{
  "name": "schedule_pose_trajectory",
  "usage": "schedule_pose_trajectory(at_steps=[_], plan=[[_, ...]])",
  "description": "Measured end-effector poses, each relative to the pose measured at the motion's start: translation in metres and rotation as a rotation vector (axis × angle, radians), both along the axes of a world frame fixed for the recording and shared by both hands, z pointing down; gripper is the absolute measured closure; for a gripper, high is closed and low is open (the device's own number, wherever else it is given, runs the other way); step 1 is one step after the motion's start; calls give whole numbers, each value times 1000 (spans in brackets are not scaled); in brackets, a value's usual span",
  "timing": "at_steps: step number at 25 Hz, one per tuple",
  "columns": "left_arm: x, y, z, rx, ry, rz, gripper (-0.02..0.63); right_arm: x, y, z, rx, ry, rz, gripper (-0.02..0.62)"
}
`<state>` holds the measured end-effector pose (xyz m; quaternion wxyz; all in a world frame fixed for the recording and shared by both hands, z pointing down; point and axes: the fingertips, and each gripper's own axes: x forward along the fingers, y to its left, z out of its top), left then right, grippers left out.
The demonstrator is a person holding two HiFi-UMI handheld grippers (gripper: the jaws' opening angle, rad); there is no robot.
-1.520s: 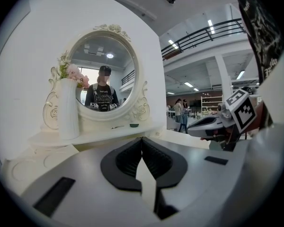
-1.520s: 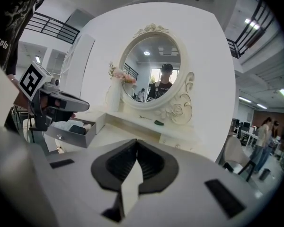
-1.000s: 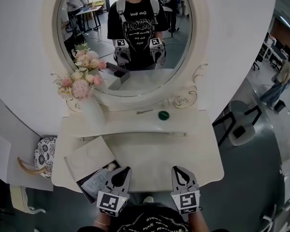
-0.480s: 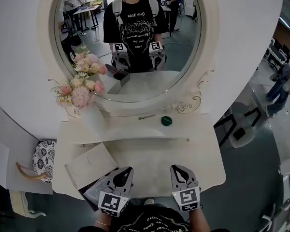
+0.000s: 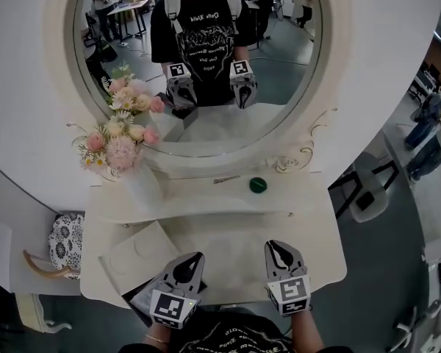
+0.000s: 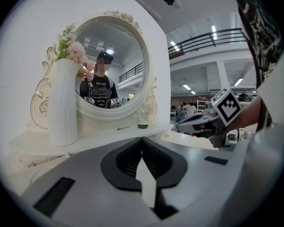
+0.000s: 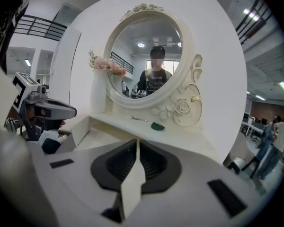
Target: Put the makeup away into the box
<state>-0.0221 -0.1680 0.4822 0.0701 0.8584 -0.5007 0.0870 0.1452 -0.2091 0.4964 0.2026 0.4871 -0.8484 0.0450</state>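
Briefly, both grippers sit low at the table's near edge. Left gripper [image 5: 192,258]: jaws pressed together, nothing between them; it hangs over the near corner of the cream box [image 5: 136,246]. Right gripper [image 5: 276,245]: jaws likewise together, empty, over bare tabletop.

Box sits at the front left corner of the white vanity table [image 5: 235,230], lid flung open toward the back (contents mostly hidden under the left gripper). Makeup to be stowed: a small green round case [image 5: 258,184] on the raised shelf [image 5: 198,201] under the mirror, right of centre, well apart from the box. A thin metal piece [image 5: 226,179] lies just left of it; too small to identify.

White vase [image 5: 141,184] of pink and cream flowers [image 5: 121,134] stands at the shelf's left end, behind the box. Oval mirror [image 5: 206,65] reflects the person with both grippers.

Surroundings: patterned round cushion [image 5: 65,234] beside the table's left, a chair [image 5: 369,190] to its right, grey floor [image 5: 382,271], people farther off at the right edge.
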Motion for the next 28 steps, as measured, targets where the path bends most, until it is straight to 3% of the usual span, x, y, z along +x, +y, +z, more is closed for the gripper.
schedule_pose_trajectory(at_steps=[4, 7, 15, 28], plan=[[-1, -5, 1, -7, 5, 4, 591, -3, -13, -4, -1, 1, -5, 572], [-3, -8, 1, -11, 11, 3, 591, -7, -23, -7, -11, 10, -22, 512], [-12, -18, -3, -37, 19, -31, 591, -16, -45, -14, 4, 20, -43, 479], [-17, -19, 5, -32, 23, -15, 591, -34, -73, -16, -25, -21, -60, 443]])
